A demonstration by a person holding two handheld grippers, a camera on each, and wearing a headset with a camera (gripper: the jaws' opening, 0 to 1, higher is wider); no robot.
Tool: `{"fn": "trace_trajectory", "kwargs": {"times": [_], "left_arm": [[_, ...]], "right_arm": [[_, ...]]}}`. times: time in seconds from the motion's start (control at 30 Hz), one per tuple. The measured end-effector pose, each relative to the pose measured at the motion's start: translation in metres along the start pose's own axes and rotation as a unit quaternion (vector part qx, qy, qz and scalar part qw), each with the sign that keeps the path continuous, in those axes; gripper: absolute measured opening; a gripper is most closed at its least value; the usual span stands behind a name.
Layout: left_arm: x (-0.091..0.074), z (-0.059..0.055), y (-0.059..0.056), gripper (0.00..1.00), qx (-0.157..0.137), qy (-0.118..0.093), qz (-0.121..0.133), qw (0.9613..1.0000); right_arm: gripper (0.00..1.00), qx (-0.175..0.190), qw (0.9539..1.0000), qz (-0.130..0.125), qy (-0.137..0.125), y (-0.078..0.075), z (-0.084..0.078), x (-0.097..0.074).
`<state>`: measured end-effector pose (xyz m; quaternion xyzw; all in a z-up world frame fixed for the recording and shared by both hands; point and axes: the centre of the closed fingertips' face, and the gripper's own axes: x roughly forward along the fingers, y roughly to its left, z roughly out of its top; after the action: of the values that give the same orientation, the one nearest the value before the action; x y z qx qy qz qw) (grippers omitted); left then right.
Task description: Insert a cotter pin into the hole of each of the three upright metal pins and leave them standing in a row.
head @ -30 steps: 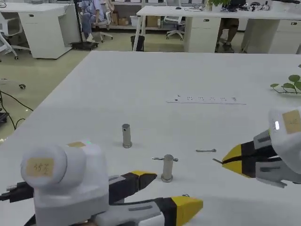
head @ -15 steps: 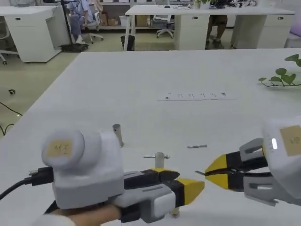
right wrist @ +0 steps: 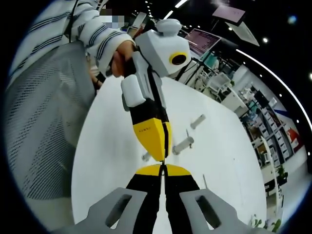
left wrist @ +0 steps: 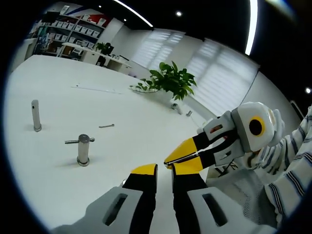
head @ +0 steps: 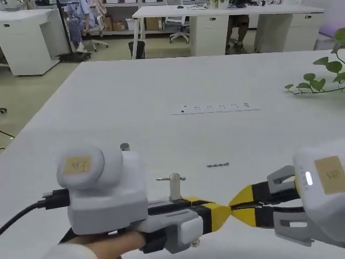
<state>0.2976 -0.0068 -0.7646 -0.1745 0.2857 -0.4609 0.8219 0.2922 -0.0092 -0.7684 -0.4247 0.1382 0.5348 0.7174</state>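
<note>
Two grippers are meeting tip-to-tip beside pinned metal pin (head: 174,186): left gripper (head: 222,211) jaws narrowly apart, right gripper (right wrist: 163,169) jaws pressing together (contents unclear); loose cotter pin (head: 218,165) lying near it.

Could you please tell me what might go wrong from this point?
1. The left gripper and right gripper meet tip to tip right beside the metal pin with its inserted cotter pin. A small nudge there could topple it.
2. The loose cotter pin lies close by on the table and could get knocked away.
</note>
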Motion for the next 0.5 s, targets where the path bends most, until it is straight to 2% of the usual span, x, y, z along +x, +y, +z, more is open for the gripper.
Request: {"fn": "trace_trajectory", "kwargs": {"times": [0.1, 0.17, 0.5], "left_arm": [[0.0006, -0.0019, 0.0003, 0.05, -0.002, 0.005, 0.002, 1.0], [0.0013, -0.0012, -0.0003, 0.05, -0.025, 0.0, -0.002, 0.9997], [-0.0016, -0.0084, 0.0027, 0.02, -0.045, 0.017, -0.005, 0.9988]], "right_arm": [[0.02, -0.002, 1.0, 0.001, -0.002, 0.0012, 0.0012, 0.0003], [0.02, -0.002, 1.0, 0.002, -0.002, 0.0021, 0.002, 0.0012], [0.02, -0.002, 0.9999, 0.01, -0.005, 0.0068, 0.004, 0.0065]]}}
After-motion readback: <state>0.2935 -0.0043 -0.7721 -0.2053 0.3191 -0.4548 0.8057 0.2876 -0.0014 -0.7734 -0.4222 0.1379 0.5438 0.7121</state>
